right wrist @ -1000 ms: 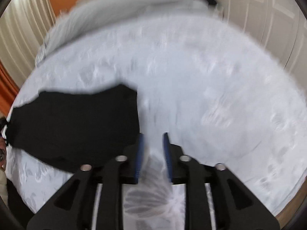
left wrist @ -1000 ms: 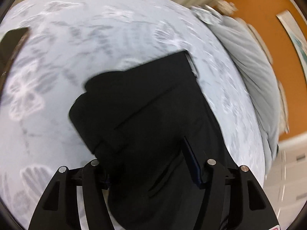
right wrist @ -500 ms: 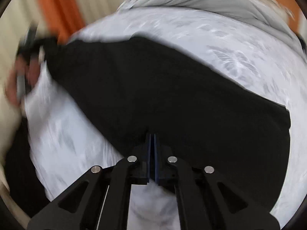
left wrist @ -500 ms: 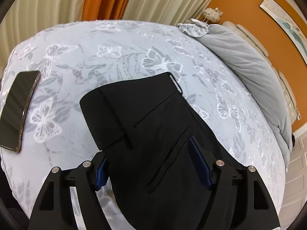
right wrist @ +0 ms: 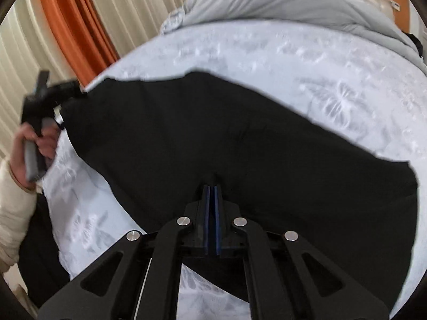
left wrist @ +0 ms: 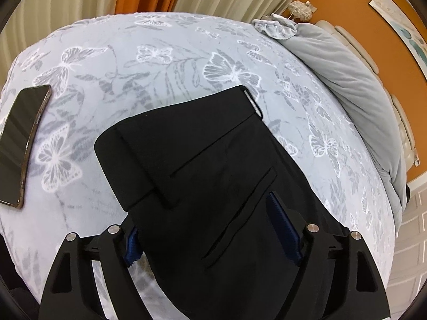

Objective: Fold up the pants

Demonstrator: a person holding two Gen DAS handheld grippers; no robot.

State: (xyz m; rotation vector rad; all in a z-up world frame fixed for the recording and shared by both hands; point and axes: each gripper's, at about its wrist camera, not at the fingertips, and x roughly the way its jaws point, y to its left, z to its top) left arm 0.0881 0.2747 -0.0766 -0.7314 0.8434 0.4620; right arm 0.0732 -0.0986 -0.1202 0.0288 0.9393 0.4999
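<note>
Left wrist view: my left claw (left wrist: 213, 226) hangs wide open over the black pants (left wrist: 213, 165), its blue pads on either side of the cloth and gripping nothing, much as half a second ago, with the pants flat on the butterfly-print bed (left wrist: 160, 61) and the phone (left wrist: 21, 144) off to the left. Right wrist view: my right claw (right wrist: 212, 194) stays pressed shut on the pants' (right wrist: 240, 146) near edge, though the view has steadied since the blurred earlier frame, and my left hand (right wrist: 34, 138) shows at the garment's far left end.
</note>
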